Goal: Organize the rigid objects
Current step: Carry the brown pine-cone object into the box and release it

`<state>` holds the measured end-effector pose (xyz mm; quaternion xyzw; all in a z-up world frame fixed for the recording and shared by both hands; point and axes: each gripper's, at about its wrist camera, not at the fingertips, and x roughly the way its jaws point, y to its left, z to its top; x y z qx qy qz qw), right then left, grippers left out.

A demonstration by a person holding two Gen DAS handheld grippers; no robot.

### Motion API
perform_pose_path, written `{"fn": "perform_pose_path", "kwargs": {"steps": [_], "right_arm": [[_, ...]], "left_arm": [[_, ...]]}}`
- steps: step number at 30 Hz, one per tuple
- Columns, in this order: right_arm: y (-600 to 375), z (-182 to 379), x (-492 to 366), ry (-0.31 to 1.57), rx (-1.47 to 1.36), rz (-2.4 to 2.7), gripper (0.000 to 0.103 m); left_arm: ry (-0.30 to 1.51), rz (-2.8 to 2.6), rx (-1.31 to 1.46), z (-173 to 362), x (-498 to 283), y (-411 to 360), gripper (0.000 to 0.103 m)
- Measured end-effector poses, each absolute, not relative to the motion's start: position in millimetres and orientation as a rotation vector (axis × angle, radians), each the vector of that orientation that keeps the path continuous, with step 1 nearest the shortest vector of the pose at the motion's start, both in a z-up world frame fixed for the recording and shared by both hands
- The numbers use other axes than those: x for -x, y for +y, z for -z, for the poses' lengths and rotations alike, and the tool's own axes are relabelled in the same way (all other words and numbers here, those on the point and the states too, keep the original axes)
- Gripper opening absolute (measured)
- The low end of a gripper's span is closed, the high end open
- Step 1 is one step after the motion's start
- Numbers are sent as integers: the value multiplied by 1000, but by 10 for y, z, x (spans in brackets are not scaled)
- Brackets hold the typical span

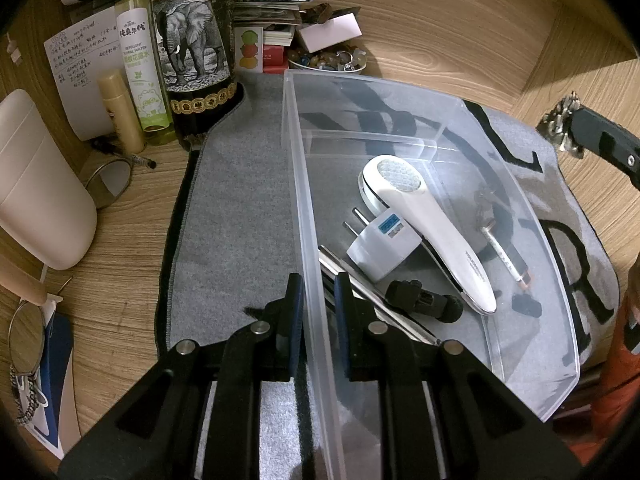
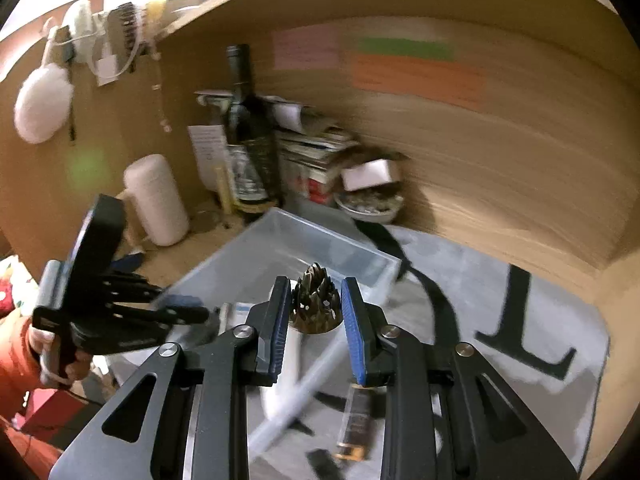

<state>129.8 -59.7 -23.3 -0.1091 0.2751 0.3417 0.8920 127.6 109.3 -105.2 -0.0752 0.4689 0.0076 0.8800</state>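
A clear plastic bin (image 1: 304,216) sits on a grey mat. My left gripper (image 1: 318,312) is shut on its left wall, one finger on each side. Inside lie a white handheld device (image 1: 436,232), a white plug adapter (image 1: 382,250), a black tool (image 1: 424,300), metal rods (image 1: 360,284) and a pen-like stick (image 1: 506,258). My right gripper (image 2: 316,308) is shut on a dark spiky metal ornament (image 2: 316,300) and holds it above the bin (image 2: 280,248). It shows at the right edge of the left wrist view (image 1: 560,128).
A wine bottle with an elephant label (image 1: 196,68), a green spray bottle (image 1: 140,68), a small tube (image 1: 120,108), a white container (image 1: 40,184), a bowl of stones (image 1: 328,60) and stacked papers crowd the back left. Wooden walls stand behind and to the right.
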Motion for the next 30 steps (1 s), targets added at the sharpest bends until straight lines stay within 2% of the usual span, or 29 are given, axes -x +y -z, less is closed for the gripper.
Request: {"fn": "perform_pose_path", "kwargs": {"steps": [14,22,30], "right_arm": [[24,609,-1283,664,339,-793,24],[49,885,-1437,803,381,-782,24],[68,949,-1418,830,421,-787,25]], "left_arm": [[976,-15,157,1048,-1278,1085,15],[976,-15,157,1047,-1278,1082,15],[975,-15,156,1045,-1278,1080,15]]}}
